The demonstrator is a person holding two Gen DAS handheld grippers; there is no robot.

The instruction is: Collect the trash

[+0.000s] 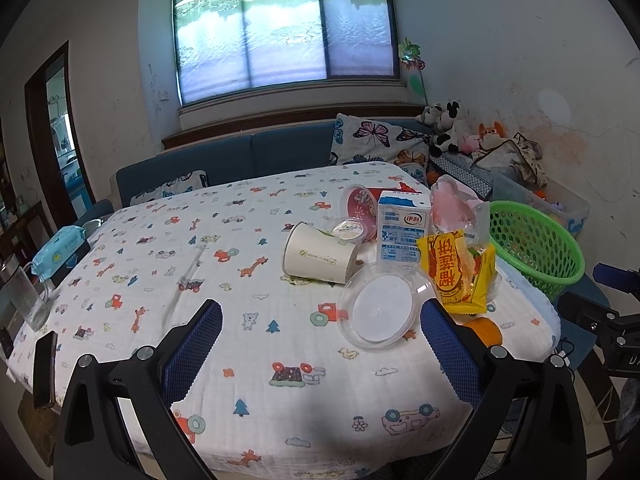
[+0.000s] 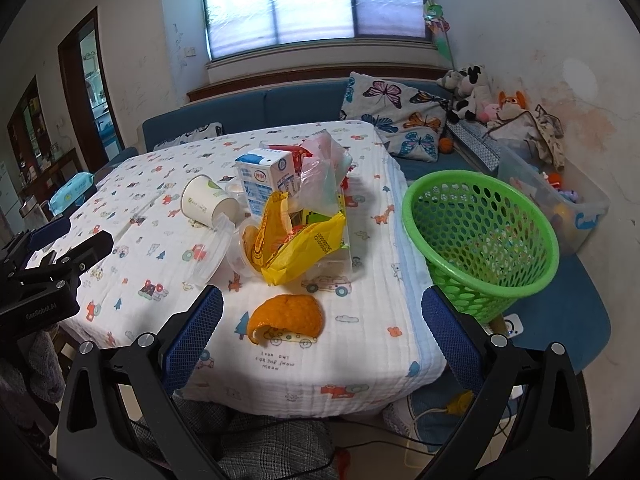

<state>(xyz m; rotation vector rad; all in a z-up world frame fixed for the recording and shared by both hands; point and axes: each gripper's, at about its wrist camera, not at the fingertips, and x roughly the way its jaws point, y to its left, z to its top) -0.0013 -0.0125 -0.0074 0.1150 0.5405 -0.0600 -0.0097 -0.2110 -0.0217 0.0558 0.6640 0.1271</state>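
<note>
Two sets of tongs, both spread wide and holding nothing. From the left wrist view, the left tongs (image 1: pixel 322 344) hang over the near edge of the worktop (image 1: pixel 160 264) with its cartoon-print cloth. Trash is heaped at the far right of the cloth: a paper cup (image 1: pixel 318 256) tipped on its side, a clear plastic lid (image 1: pixel 384 308) lying just near of it, a blue-and-white milk carton (image 1: pixel 402 226) standing upright behind, and a yellow snack wrapper (image 1: pixel 460 276) leaning to the carton's right. A scrap of orange peel (image 1: pixel 486 328) peeks out near the right finger. Beyond the worktop's right edge sits the green basket (image 1: pixel 532 248), tilted.

Over to the right wrist view: the right tongs (image 2: pixel 322 340) are parted too, and the orange peel (image 2: pixel 288 318) lies on the cloth between the two blue pads, not touched by either. Just far of it the yellow snack wrapper (image 2: pixel 298 248) slumps against the pile, milk carton (image 2: pixel 264 182) upright behind, paper cup (image 2: pixel 208 200) on its side to the left. The green basket (image 2: pixel 484 236) leans just off the worktop's right edge, beside the right finger.
</note>
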